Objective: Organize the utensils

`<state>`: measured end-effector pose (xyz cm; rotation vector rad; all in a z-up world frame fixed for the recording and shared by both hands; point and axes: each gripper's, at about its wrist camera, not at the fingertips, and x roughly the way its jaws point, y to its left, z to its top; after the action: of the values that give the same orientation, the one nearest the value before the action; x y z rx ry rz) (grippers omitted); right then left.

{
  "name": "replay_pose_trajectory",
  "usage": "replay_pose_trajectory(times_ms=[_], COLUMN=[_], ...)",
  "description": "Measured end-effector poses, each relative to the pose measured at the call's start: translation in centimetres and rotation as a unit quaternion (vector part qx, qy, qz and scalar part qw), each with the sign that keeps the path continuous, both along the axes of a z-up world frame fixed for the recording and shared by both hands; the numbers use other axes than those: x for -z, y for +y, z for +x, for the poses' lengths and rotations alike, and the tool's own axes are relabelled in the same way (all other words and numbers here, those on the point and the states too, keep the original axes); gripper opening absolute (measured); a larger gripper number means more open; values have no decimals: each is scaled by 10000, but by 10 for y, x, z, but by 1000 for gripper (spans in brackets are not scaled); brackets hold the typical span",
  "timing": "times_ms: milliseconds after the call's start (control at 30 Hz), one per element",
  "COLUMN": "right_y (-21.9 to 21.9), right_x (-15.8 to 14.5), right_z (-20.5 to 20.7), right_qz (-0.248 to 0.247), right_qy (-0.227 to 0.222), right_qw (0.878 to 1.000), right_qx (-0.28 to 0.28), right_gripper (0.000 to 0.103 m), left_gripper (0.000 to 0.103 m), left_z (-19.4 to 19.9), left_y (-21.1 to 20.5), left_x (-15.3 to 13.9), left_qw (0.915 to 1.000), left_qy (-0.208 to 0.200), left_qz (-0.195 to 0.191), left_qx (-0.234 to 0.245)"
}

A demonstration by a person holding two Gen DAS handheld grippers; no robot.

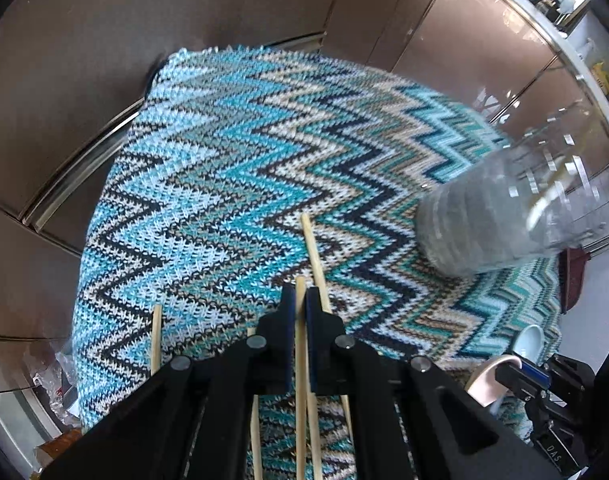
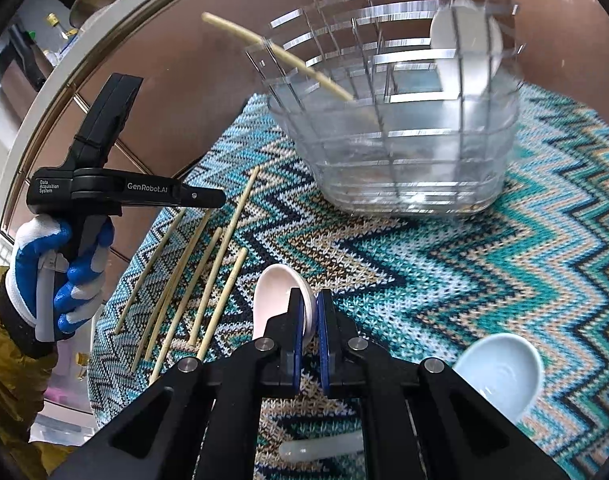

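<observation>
1. Chopstick (image 1: 301,320) sits clamped between the closed pads of the left gripper (image 1: 300,300), its long axis running along the fingers, tip toward the clear basket (image 1: 516,208).
2. Right gripper (image 2: 309,308) is closed on a white spoon (image 2: 272,292), bowl toward the basket.
3. Chopstick's lower end is hidden behind the gripper; the basket is blurred.
</observation>
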<state>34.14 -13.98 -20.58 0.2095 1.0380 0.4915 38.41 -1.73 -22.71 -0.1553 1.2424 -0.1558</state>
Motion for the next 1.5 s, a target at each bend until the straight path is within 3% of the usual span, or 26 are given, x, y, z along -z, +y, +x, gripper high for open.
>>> replay_pose_trajectory(times_ms=[400, 900, 1300, 1500], right_y=[-4, 15, 27, 29], right_x=[-67, -139, -175, -183], right_z=[-51, -133, -185, -197], right_qz=[-493, -1077, -1237, -1173], right_qy=[-863, -1824, -2454, -2562], right_qw=[9945, 9756, 9581, 9560], right_qx=[340, 582, 804, 813], right_gripper=[7, 7, 7, 7], left_gripper=[5, 5, 5, 5], left_z=[-51, -132, -183, -201], left_y=[15, 37, 50, 50], left_x=[-64, -133, -165, -179], left_qw=[9951, 9824, 9718, 9663], left_qy=[-913, -1767, -2274, -2502], left_qz=[-371, -595, -606, -585], left_qx=[24, -45, -168, -152])
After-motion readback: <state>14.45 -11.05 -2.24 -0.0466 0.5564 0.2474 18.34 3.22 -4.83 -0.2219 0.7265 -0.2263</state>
